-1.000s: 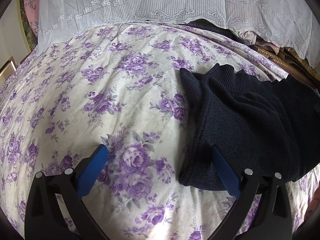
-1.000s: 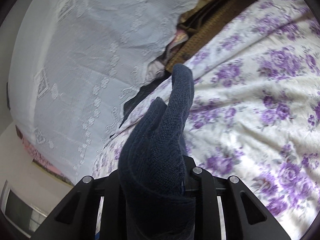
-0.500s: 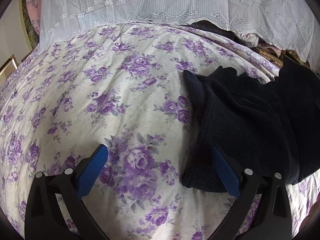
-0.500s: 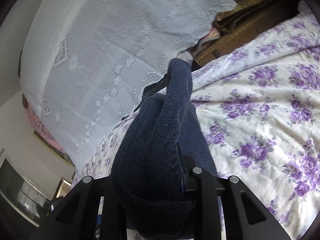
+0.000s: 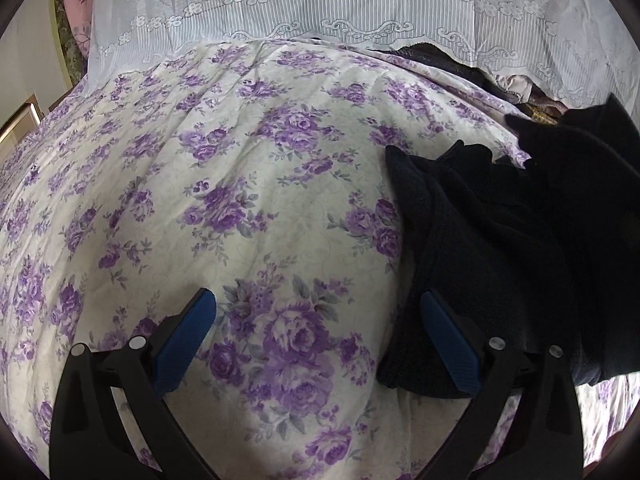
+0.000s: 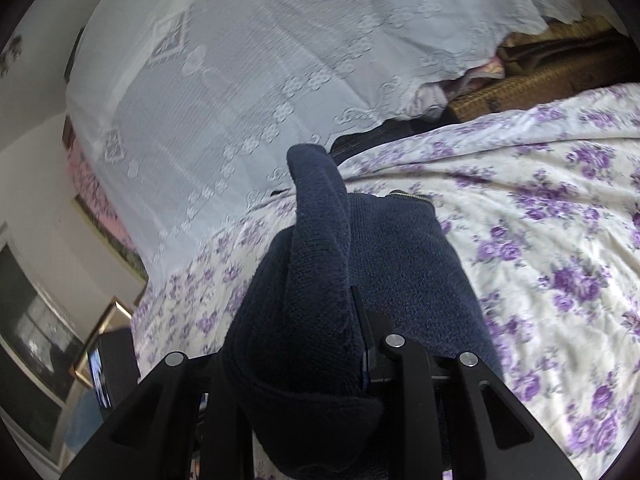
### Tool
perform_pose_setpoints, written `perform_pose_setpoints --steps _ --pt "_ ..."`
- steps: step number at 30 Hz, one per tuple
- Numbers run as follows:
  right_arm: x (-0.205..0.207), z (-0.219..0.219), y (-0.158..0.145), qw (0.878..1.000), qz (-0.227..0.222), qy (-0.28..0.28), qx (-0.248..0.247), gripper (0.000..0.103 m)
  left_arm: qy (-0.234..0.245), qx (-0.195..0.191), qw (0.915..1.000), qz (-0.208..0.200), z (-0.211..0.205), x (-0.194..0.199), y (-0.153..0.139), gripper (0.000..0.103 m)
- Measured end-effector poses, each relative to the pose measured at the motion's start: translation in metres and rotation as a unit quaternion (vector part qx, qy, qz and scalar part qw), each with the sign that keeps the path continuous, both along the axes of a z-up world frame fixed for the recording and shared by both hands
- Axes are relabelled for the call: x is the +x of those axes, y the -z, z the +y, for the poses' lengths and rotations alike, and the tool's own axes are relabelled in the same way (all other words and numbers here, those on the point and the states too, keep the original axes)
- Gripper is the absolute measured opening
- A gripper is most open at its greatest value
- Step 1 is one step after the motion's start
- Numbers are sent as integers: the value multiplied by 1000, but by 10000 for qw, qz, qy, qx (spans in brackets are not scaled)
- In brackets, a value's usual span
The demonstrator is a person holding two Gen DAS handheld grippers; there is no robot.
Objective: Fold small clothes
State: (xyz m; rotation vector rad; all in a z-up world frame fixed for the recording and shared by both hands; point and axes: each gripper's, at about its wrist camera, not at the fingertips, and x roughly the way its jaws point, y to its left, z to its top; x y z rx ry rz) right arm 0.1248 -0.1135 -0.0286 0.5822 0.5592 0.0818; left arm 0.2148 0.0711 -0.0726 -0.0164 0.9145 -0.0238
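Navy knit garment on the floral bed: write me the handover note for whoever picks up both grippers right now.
Right gripper: shut on a bunched fold of the navy knit garment, lifted above the floral bedspread.
Left gripper: open, empty, low over the bedspread with the garment's near edge beside its right finger.
Garment: lies rumpled on the right side of the bed, one part raised toward the lace curtain.
Done: one part picked up for a fold.
Left: lay that part over, flatten it, finish the remaining folds.
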Motion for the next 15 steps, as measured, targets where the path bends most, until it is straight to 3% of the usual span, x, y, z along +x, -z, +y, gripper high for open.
perform_pose_setpoints --steps 4,7,9,12,15 --pt "0 7 1 9998 24 -53 -183 27 -29 -134 9999 25 2 13 -6 99" --pt "-1 8 1 9996 36 -78 -260 27 119 -1050 9943 168 13 28 -19 99" --pt "0 12 1 9993 44 -99 -367 27 375 -1961 9794 298 19 42 -29 99" --pt "1 17 1 9983 43 -151 -566 27 833 -2717 9577 465 8 62 -41 99" --pt "2 19 2 9974 39 -191 -689 27 1385 -2570 9547 577 -21 72 -49 99"
